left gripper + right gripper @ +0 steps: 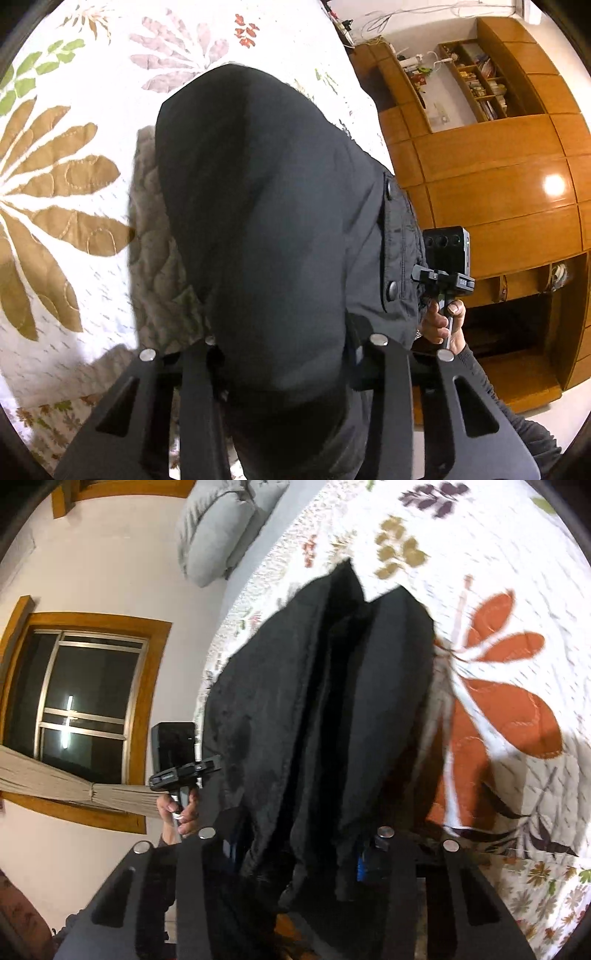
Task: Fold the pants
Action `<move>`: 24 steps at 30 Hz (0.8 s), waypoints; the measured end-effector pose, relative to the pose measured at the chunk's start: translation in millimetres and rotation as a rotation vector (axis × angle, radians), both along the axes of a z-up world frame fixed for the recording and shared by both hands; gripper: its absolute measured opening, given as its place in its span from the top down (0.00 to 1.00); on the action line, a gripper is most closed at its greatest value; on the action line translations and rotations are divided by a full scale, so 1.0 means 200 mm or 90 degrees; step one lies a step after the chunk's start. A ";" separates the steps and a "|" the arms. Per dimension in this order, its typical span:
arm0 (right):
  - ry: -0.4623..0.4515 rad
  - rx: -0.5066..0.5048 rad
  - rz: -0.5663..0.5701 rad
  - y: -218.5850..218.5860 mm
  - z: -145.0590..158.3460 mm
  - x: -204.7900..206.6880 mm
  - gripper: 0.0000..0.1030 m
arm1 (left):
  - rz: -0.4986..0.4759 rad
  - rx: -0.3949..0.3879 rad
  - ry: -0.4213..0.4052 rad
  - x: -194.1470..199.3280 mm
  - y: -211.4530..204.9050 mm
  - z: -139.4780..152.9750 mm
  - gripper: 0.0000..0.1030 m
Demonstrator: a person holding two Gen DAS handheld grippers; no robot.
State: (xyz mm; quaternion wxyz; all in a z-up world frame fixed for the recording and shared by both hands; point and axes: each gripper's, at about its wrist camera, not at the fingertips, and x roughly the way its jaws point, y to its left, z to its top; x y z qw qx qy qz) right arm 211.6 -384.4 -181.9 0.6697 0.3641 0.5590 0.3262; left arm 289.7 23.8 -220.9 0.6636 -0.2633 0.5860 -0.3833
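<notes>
— What does your left gripper [284, 354] look like?
— Matte black plastic arms with slotted cut-outs and round silver screw heads.

— And your right gripper [295, 849]?
— The same black arms and silver screws, plus a blue patch by one finger. Your right hand [445, 321] shows bare skin and a dark grey ribbed sleeve

White quilted bedspread with floral print [92, 258] across left. Glossy orange-brown wooden wall unit [498, 177] at right, with open book shelves [476, 85]. Wood-framed dark window [85, 709] at left; grey pillows [225, 520] at top.
</notes>
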 end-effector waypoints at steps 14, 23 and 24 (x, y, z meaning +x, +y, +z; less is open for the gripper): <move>-0.058 0.006 0.021 0.31 0.22 0.50 0.59 | 0.059 0.038 -0.041 0.45 0.29 0.24 0.66; -0.050 -0.008 0.027 0.55 0.15 0.98 0.59 | 0.091 0.069 -0.016 0.92 0.49 0.18 0.66; -0.046 -0.011 0.028 0.58 0.13 1.04 0.59 | 0.095 0.074 -0.012 0.96 0.52 0.16 0.66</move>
